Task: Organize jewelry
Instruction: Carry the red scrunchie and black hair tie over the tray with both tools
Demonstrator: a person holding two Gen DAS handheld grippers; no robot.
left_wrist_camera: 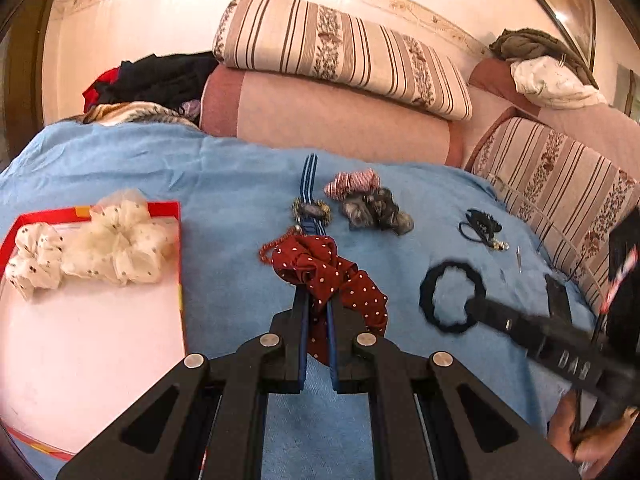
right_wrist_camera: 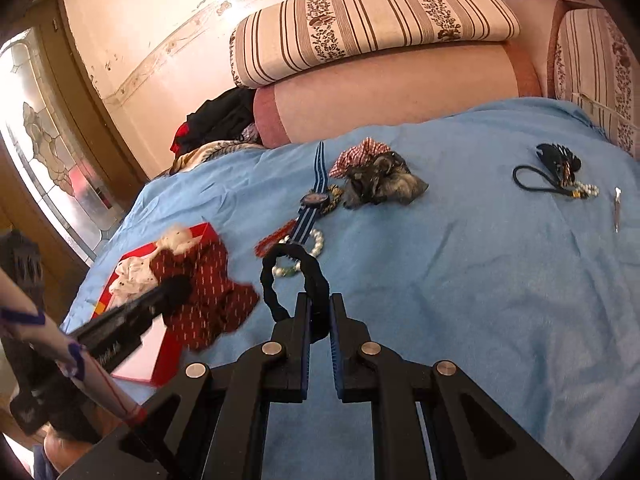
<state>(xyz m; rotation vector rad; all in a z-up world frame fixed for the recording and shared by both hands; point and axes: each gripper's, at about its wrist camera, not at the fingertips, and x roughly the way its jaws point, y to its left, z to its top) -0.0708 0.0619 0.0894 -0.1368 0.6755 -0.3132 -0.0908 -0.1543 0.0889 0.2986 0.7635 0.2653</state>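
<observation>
My left gripper (left_wrist_camera: 318, 300) is shut on a dark red polka-dot scrunchie (left_wrist_camera: 332, 276) and holds it above the blue cloth; it shows blurred in the right wrist view (right_wrist_camera: 204, 284). My right gripper (right_wrist_camera: 319, 312) is shut on a black scrunchie (right_wrist_camera: 294, 276), which also shows in the left wrist view (left_wrist_camera: 452, 296). A red box (left_wrist_camera: 168, 210) with a white inside lies at the left and holds two cream dotted scrunchies (left_wrist_camera: 120, 240). On the cloth lie a blue striped watch (right_wrist_camera: 316, 198), a pearl bracelet (right_wrist_camera: 316, 242) and a red bead string (right_wrist_camera: 272, 240).
A red checked scrunchie (right_wrist_camera: 360, 154) and a grey scrunchie (right_wrist_camera: 384, 184) lie behind the watch. A black hair tie with a clip and pearls (right_wrist_camera: 556, 176) and a small metal clip (right_wrist_camera: 617, 208) lie at the right. Striped cushions (left_wrist_camera: 340, 52) and a pink bolster border the blue cloth (right_wrist_camera: 480, 280).
</observation>
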